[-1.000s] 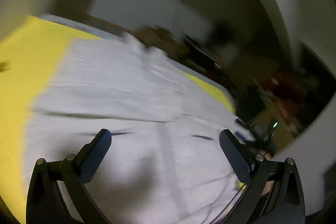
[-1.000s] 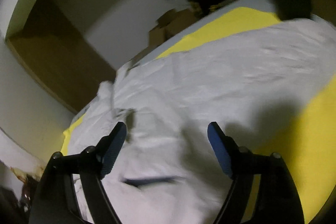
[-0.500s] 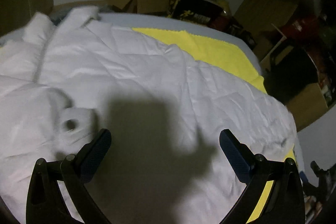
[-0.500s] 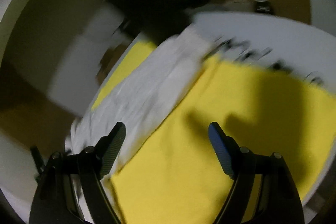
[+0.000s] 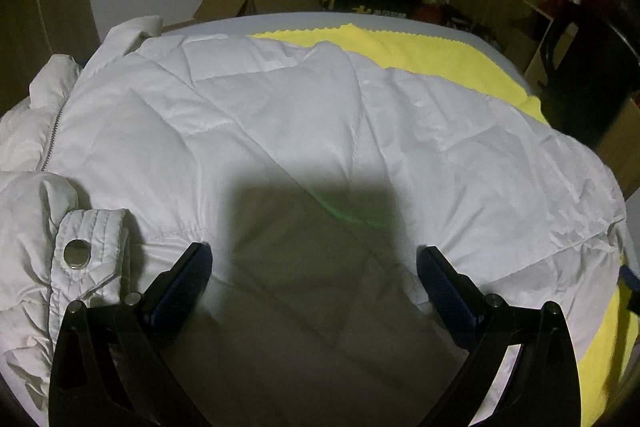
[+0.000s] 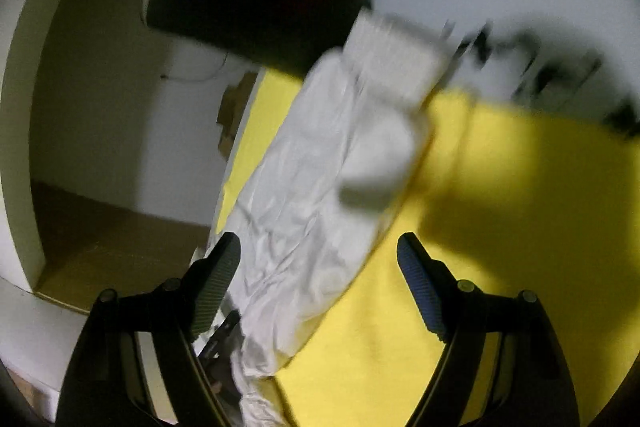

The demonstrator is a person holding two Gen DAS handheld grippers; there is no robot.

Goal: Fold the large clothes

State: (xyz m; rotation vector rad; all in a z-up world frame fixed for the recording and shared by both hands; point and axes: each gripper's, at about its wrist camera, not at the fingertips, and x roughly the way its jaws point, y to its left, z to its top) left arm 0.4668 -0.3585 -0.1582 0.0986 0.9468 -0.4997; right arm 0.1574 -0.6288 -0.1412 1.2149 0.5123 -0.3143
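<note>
White padded jacket (image 5: 304, 131) spread flat over the yellow cloth (image 5: 432, 47), sleeve (image 6: 320, 187) reaching toward the cloth's edge. Left gripper (image 5: 314, 259) above the body panel, jaws spread, empty. Right gripper (image 6: 319, 247) likewise spread over the sleeve, blurred, probably not touching. Folding barely begun; next, pinch sleeve and carry inward.

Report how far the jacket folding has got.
Done: the white padded jacket is spread across the yellow cloth, and one cuffed sleeve lies out over that cloth. No fold of the body shows.
In hand: nothing. The left gripper hangs open over the jacket near the snap tab; the right gripper is open over the sleeve.
Left: all the folding.
</note>
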